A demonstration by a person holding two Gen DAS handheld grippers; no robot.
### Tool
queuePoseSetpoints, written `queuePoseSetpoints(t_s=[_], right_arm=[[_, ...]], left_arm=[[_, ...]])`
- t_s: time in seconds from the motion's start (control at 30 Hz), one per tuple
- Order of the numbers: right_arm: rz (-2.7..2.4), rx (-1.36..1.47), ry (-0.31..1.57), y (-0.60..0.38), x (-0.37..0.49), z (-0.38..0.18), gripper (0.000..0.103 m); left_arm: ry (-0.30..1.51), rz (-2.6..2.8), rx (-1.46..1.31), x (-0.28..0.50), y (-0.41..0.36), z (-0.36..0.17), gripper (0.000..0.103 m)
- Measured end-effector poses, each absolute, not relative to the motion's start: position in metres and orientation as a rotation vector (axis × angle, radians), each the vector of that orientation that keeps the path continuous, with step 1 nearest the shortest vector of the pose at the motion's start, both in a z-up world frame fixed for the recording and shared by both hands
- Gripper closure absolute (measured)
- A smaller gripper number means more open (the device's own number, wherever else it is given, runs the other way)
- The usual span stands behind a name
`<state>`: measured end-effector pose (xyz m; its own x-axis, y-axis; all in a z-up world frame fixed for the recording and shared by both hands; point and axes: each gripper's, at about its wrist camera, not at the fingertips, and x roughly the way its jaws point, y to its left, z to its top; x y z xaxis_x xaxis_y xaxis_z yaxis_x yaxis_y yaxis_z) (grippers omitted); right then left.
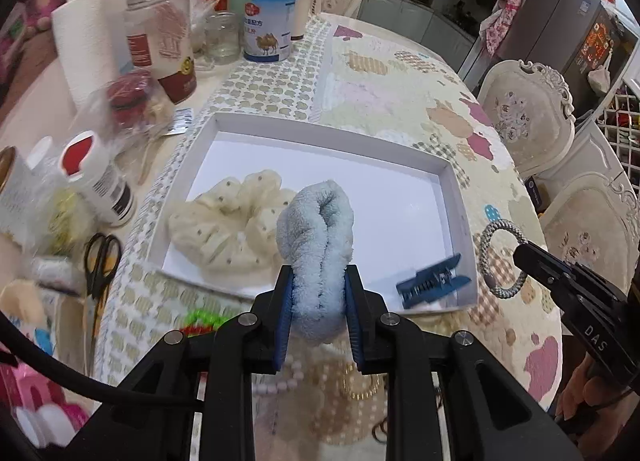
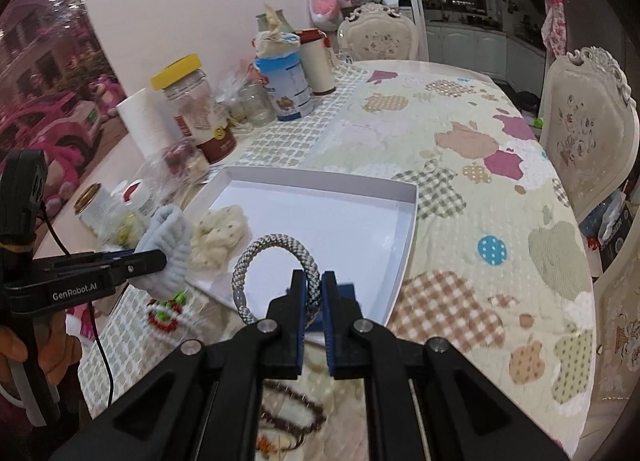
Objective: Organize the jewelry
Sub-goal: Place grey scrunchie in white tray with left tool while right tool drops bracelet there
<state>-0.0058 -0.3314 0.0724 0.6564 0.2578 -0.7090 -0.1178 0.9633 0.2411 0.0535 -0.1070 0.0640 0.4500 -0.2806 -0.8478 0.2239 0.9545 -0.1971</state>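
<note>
While the left gripper (image 1: 318, 281) clamps a blue fluffy scrunchie (image 1: 316, 229) at lower centre, the right gripper (image 2: 313, 285) pinches a grey braided hair tie (image 2: 276, 245).

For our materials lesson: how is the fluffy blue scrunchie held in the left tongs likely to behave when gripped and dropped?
The blue scrunchie probably squashes easily: the left tongs pinch it narrow between the pads. It looks light and soft, its loop standing up above the grip. Dropped into the white tray, it should land quietly and hardly roll.

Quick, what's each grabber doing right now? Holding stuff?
Left gripper: closed on the fluffy blue scrunchie.
Right gripper: closed on the grey braided hair tie.
</note>
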Motion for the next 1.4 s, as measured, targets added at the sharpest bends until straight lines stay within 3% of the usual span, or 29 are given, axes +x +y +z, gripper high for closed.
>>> queuePoseSetpoints(t_s=[0.5,0.93,1.0,1.07,1.13,1.4], right_arm=[[0.165,0.198,0.995,-0.341,0.095,0.01,0.095],[0.171,0.201,1.088,-0.34,0.117,-0.03,0.095],[0.172,0.207,1.091,-0.34,0.117,-0.032,0.092],[0.163,0.218,1.088,-0.342,0.117,-0.032,0.079],[0.164,0.233,1.075,-0.344,0.115,-0.029,0.072],[0.162,0.26,0.992,-0.346,0.087,0.006,0.065]], left_arm=[[1.155,-0.336,-0.027,0.107,-0.134,0.01,0.081],[1.173,-0.333,-0.038,0.109,-0.138,-0.009,0.078],[1.178,-0.335,-0.038,0.109,-0.138,-0.009,0.072],[1.184,-0.337,-0.043,0.108,-0.136,-0.009,0.068],[1.179,-0.329,-0.045,0.106,-0.135,-0.007,0.064],[1.114,-0.297,-0.023,0.09,-0.128,0.017,0.064]])
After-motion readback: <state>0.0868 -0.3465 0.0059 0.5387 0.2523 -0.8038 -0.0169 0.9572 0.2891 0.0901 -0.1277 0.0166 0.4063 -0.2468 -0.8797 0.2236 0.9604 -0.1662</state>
